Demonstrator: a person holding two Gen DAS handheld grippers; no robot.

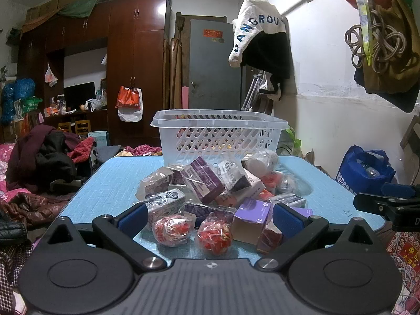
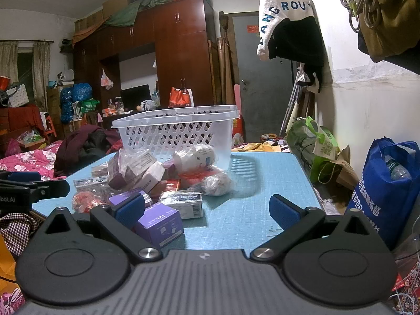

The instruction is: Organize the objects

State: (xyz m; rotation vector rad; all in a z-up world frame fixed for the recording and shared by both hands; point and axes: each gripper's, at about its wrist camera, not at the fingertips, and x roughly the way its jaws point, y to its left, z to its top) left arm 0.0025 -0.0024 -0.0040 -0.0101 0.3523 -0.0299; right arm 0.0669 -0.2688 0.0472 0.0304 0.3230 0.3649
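A heap of small packaged goods (image 1: 210, 191) lies on the blue table (image 1: 105, 183): purple boxes, clear-wrapped boxes, red wrapped balls (image 1: 215, 236). A white slotted basket (image 1: 220, 134) stands behind the heap. My left gripper (image 1: 210, 220) is open and empty, at the table's near edge, its fingers either side of the red balls. My right gripper (image 2: 207, 210) is open and empty, low over the table's near right part; a purple box (image 2: 160, 225) lies by its left finger. The heap (image 2: 162, 181) and basket (image 2: 178, 134) also show there.
A bed with piled clothes (image 1: 39, 162) lies left of the table. A blue bag (image 2: 386, 191) and green bags (image 2: 317, 144) stand to the right by the wall. Clothes (image 1: 262, 42) hang on the wall above. The table's right part (image 2: 262, 183) is bare.
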